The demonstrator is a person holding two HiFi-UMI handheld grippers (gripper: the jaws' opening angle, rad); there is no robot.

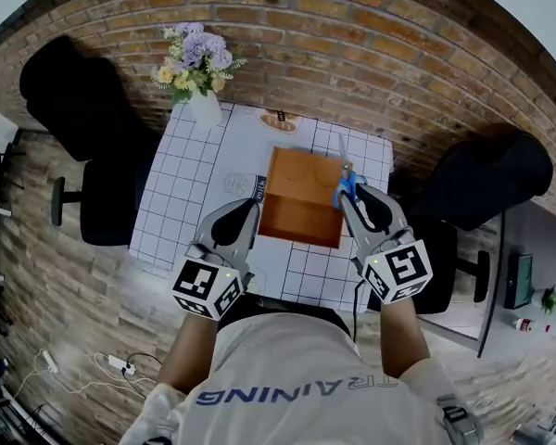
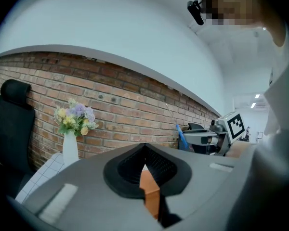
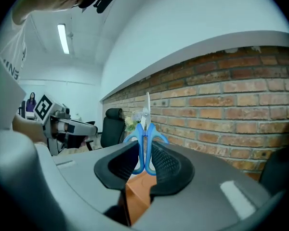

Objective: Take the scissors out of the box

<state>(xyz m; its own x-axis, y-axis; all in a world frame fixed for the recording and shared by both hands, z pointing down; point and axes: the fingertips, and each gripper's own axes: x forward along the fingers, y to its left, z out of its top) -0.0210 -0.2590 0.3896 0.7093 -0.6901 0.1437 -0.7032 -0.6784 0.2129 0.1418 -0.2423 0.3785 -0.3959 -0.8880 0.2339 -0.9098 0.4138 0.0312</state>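
Well, the biggest thing I see is the bench (image 1: 195, 156) with its white checked cloth, set against a brick wall. On it sits the brown box (image 1: 301, 202), open at the top. A vase of flowers (image 1: 196, 77) stands well apart from it, at the far left corner.

My left gripper (image 1: 252, 209) is just beside the left wall of the box. Its fingers are pressed close together. I think they hold nothing, but the box shows so near them in the left gripper view that I can't be sure they aren't touching it.

My right gripper (image 1: 350, 196) is up over the right edge of the box. Its fingers (image 3: 166, 161) are squeezed on the blue handles of the scissors (image 3: 145, 134), and the blades point up and away from me. The scissors look to be out of the box, with the box down below them.

To do this part well, I would hold the squeeze just as tight as it is, so the handles can't slip or spin. I would carry the scissors sideways to a bare bit of cloth beside the box, going slowly so the sharp tip doesn't swing. Then I would go down low, lay them flat, and only then let the fingers open. The left gripper should wait off to the side.
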